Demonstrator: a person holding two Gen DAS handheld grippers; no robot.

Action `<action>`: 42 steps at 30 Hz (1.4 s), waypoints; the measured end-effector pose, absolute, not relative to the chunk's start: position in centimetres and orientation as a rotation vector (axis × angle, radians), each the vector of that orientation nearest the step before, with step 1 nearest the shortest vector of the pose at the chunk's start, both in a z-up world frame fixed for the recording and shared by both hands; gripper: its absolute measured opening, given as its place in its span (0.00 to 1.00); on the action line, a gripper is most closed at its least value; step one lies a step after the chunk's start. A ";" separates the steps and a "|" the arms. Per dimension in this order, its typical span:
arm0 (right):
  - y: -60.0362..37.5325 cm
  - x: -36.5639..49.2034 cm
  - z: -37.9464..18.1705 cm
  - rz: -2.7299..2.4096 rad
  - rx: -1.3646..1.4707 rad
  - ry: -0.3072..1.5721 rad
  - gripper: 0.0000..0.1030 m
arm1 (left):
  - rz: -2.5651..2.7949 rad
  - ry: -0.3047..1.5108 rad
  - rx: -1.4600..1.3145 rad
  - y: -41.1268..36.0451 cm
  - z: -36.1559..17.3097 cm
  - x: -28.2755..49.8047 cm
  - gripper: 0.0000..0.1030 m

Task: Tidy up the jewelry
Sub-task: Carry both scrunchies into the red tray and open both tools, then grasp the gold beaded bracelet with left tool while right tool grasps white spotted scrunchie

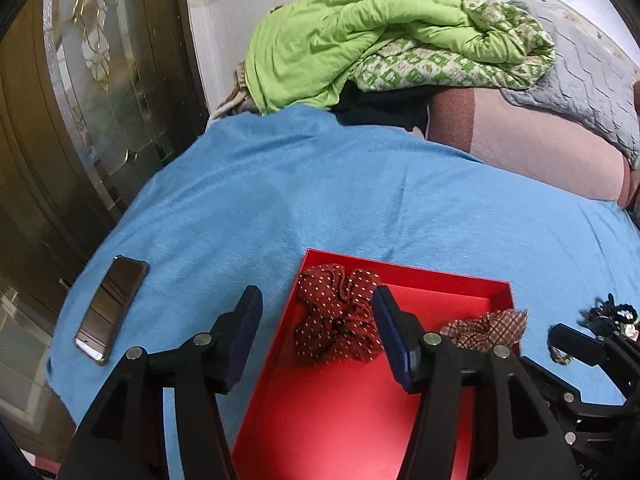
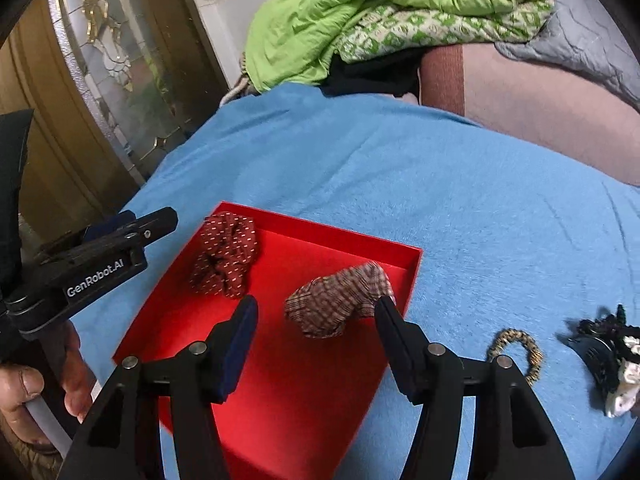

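Right, the red tray (image 2: 414, 264) sits on the blue blanket (image 2: 400, 168) with two scrunchies inside: the dotted red scrunchie (image 2: 226, 254) at its far left corner, the plaid scrunchie (image 2: 340, 300) by its right wall. My right gripper (image 2: 316, 316) hangs over the plaid one, jaws wide, gripping nothing. My left gripper (image 1: 316, 312) is spread open and empty over the dotted one. Off to the right lie a leopard hair tie (image 2: 520, 350) and a black clip (image 2: 604, 354); a phone (image 1: 112, 308) rests left.

Soft, even indoor light, with faint shadows on the blue blanket (image 1: 340, 200). Strong fisheye bending and black vignette corners (both views); plaid scrunchie (image 2: 340, 304) slightly motion-blurred.
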State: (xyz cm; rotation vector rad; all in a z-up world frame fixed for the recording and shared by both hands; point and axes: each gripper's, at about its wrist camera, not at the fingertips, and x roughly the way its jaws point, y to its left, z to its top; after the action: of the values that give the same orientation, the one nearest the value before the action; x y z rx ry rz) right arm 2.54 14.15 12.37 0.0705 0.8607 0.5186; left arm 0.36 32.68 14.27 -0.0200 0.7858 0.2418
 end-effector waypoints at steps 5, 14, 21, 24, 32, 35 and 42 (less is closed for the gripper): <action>12.4 -0.2 13.7 0.528 0.077 0.837 0.64 | 0.226 0.773 -0.002 30.4 15.8 -1.7 0.57; 4.9 -5.2 14.2 0.464 0.140 0.816 0.68 | 0.137 0.756 0.024 23.8 17.5 -4.8 0.63; -5.2 -8.6 11.2 0.318 0.227 0.876 0.68 | 0.018 0.797 0.041 17.1 16.3 -5.2 0.63; -10.2 -9.8 9.8 0.231 0.263 0.892 0.68 | -0.042 0.819 0.042 14.5 15.3 -4.6 0.63; -19.1 -10.6 7.9 0.078 0.389 0.889 0.68 | -0.150 0.937 0.003 9.0 10.4 -1.7 0.63; -20.0 -10.1 7.8 0.096 0.424 0.873 0.68 | -0.145 0.971 -0.004 8.4 8.6 -0.3 0.63; -17.5 -5.9 8.5 0.173 0.382 0.835 0.68 | -0.111 1.009 0.000 8.5 5.5 3.7 0.63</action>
State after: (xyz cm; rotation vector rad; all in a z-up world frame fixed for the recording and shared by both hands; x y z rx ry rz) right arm -5.92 -17.45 8.45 0.3819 0.8355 0.1726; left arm 3.73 8.47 5.47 0.0003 1.0090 -0.1110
